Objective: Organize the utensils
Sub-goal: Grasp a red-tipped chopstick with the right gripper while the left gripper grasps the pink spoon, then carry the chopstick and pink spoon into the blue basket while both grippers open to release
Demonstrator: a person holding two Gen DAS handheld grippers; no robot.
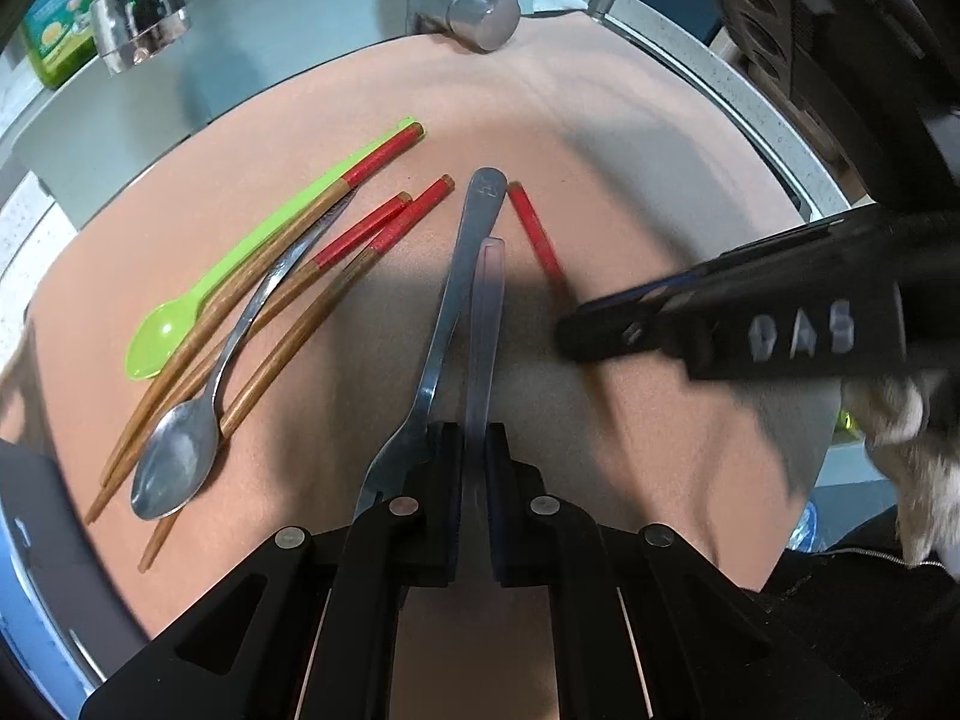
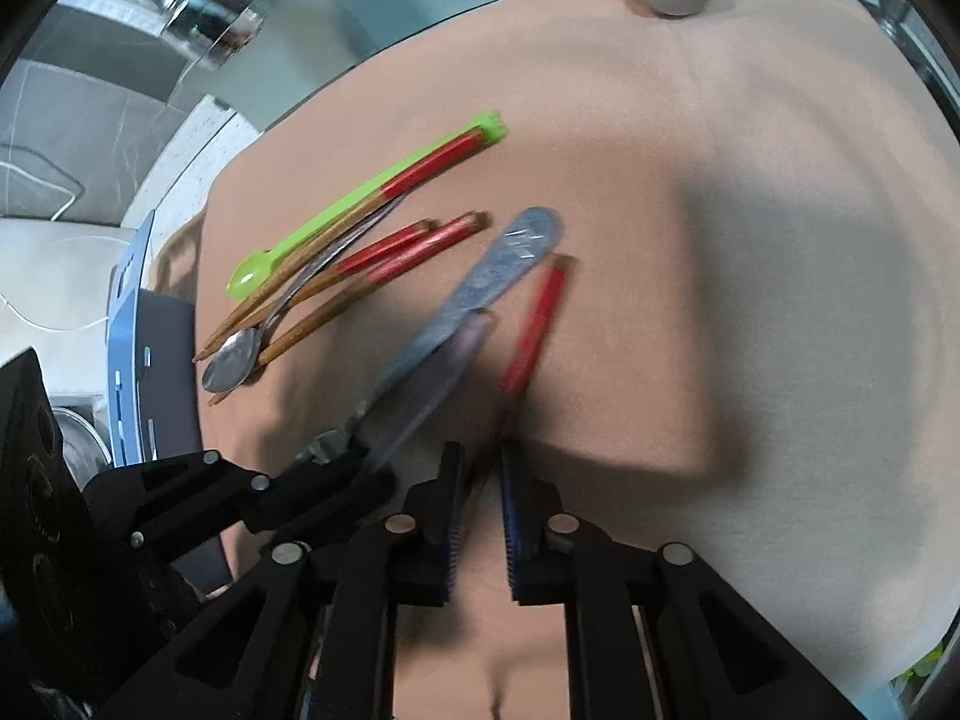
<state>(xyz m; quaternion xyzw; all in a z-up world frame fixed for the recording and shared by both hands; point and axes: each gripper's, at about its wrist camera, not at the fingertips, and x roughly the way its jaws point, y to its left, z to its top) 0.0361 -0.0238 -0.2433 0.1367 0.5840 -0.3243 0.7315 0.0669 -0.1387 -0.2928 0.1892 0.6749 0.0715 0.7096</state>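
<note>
On the peach mat [image 1: 630, 138] the left gripper [image 1: 474, 468] has its tongs pressed together on a clear plastic utensil [image 1: 487, 312], a pale, see-through strip whose handle points away toward the faucet [image 1: 468, 6]. Only that handle shows, so I cannot tell what kind of utensil it is. A steel fork [image 1: 462, 258] lies just left of the clear utensil, touching or nearly so, its tines hidden by the gripper's left finger.

Right of the fork, the right gripper [image 2: 483, 468] straddles a red-topped chopstick [image 2: 534, 324]; its tongs stand slightly apart and the stick is blurred there, so I cannot tell whether they grip it.

Left of the fork lies a loose cluster: a green plastic spoon [image 1: 174, 324], a steel spoon [image 1: 180, 456] and three more red-and-wood chopsticks [image 1: 336, 294], overlapping.

Right of the fork the mat is bare up to its curved edge; a metal sink rim [image 1: 774, 132] runs beyond it.
</note>
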